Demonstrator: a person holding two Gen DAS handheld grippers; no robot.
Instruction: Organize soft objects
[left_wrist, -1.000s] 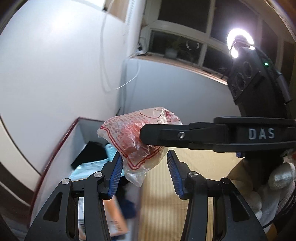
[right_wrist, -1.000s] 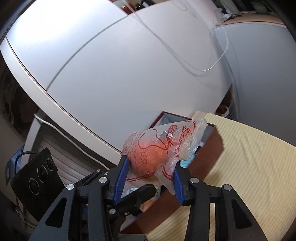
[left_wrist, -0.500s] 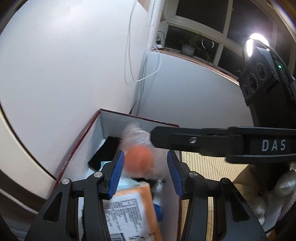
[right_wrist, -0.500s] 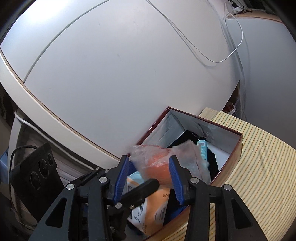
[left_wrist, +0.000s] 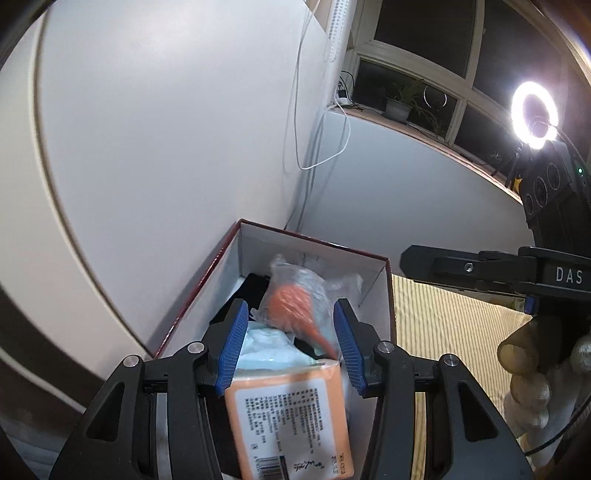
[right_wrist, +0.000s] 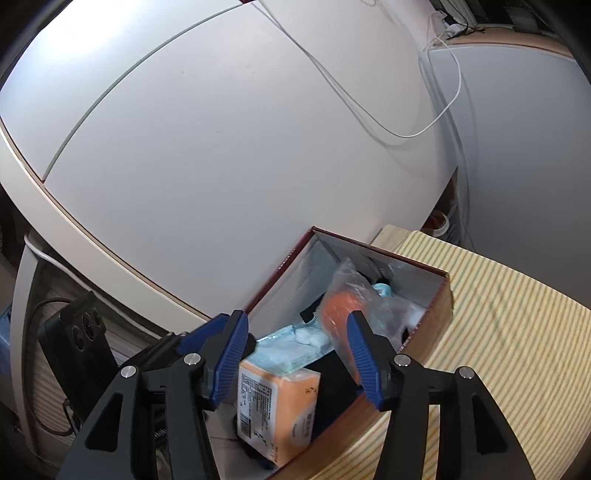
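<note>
A clear plastic bag with an orange thing inside (left_wrist: 295, 299) (right_wrist: 340, 306) lies blurred in the red-rimmed box (left_wrist: 314, 242) (right_wrist: 380, 253), on top of black items. My right gripper (right_wrist: 297, 319) hovers over the box, its jaws opening, and the pads do not press on the bag. My left gripper (left_wrist: 290, 308) stands open above the same box with nothing in it. An orange tissue pack (left_wrist: 291, 417) (right_wrist: 280, 402) and a light-blue pack (left_wrist: 269, 349) (right_wrist: 291, 349) fill the near part of the box.
The box stands in a corner against white walls, on a yellow striped cloth (right_wrist: 498, 332). A gloved hand (left_wrist: 524, 369) holds the right gripper's frame (left_wrist: 461, 267) at the right. A ring light (left_wrist: 533, 110) shines by the dark window. A white cable (right_wrist: 406, 133) hangs on the wall.
A second ago the right gripper held the bag high above the box. The bag has dropped into the box and the right jaws have widened. Both grippers moved in over the box.
</note>
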